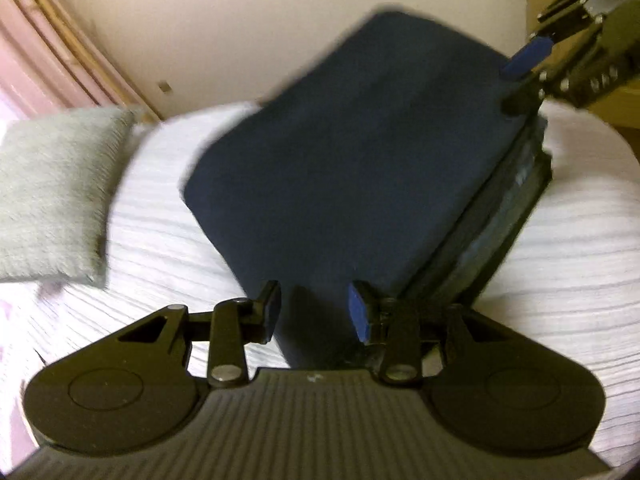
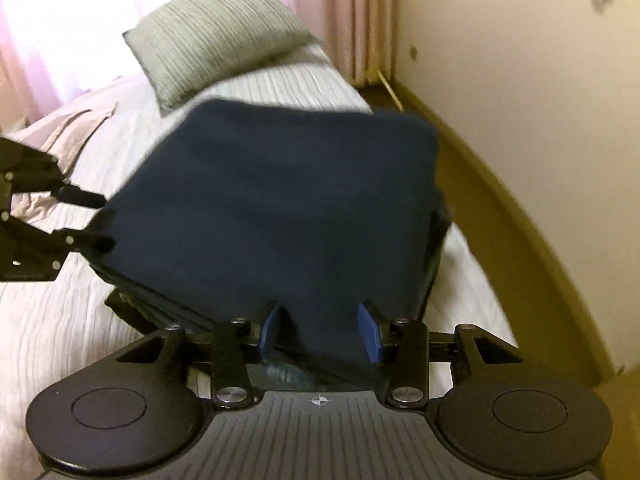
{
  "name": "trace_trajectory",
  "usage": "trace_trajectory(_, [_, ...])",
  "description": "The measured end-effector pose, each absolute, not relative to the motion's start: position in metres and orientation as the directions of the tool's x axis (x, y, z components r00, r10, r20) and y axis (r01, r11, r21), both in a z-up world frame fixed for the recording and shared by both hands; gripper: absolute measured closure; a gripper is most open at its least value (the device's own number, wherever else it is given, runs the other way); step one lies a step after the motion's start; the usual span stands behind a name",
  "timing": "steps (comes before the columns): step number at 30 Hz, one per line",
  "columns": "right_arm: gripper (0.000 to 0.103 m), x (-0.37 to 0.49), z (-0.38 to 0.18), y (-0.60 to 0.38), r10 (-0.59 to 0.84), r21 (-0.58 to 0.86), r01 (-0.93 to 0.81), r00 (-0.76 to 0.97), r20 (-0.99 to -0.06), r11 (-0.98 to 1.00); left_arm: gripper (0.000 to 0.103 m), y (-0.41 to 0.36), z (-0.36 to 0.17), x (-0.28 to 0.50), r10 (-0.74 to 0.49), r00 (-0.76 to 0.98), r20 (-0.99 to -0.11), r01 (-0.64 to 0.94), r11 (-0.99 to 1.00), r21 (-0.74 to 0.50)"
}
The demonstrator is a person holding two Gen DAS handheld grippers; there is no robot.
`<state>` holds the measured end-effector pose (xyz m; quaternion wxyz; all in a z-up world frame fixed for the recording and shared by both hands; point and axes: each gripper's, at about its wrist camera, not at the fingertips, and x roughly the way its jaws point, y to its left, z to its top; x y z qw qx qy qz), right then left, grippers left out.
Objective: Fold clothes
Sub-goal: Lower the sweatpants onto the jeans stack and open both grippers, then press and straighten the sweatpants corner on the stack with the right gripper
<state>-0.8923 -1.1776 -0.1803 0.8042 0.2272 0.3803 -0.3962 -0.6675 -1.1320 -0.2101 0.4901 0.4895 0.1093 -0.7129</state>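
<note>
Folded navy garment point(image 1: 360, 168) grasped by left tongs point(image 1: 316, 316), right tongs point(image 2: 320, 332) at neighbouring corners

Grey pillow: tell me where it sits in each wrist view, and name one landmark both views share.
Left wrist view: the grey pillow lies at the left edge, on the white bedspread, left of the folded navy garment.
Right wrist view: the grey pillow lies at upper centre-left, beyond the garment.
Shared landmark: the pink curtain behind the pillow.
</note>
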Motion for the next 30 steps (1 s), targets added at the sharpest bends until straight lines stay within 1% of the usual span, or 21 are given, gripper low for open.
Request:
trace_trajectory(4, [0.060,-0.900,-0.170,-1.175,-0.443,0.068,0.807,0.390,-0.807,0.587,0.069,-1.131,-0.216,-0.670,-0.572,-0.035,-0.820,0.815,-0.491,0.308])
trace_trajectory(7, [0.060,-0.896,-0.147,-1.179,-0.482,0.049,0.794,0.415,-0.772,0.606,0.070,-1.133,-0.208,-0.669,-0.576,-0.033,-0.817,0.815,-0.489,0.312])
trace_trajectory(12, [0.060,-0.878,-0.132,-1.230,-0.516,0.083,0.803,0.454,-0.726,0.590,0.070,-1.148,-0.192,-0.665,-0.610,-0.033,-0.791,0.823,-0.466,0.325])
trace_trajectory(14, [0.060,-0.874,-0.134,-1.254,-0.518,0.092,0.815,0.447,-0.730,0.572,0.070,-1.161,-0.186,-0.660,-0.622,-0.028,-0.783,0.836,-0.444,0.323])
trace_trajectory(19, [0.061,-0.884,-0.164,-1.293,-0.486,0.110,0.864,0.377,-0.788,0.492,0.070,-1.191,-0.190,-0.652,-0.629,-0.009,-0.778,0.856,-0.407,0.319])
trace_trajectory(22, [0.061,-0.891,-0.171,-1.296,-0.485,0.119,0.865,0.381,-0.787,0.487,0.070,-1.201,-0.200,-0.651,-0.607,-0.009,-0.794,0.864,-0.405,0.299])
trace_trajectory(30, [0.060,-0.890,-0.162,-1.287,-0.501,0.123,0.868,0.387,-0.774,0.481,0.070,-1.205,-0.212,-0.652,-0.588,-0.015,-0.809,0.853,-0.430,0.297])
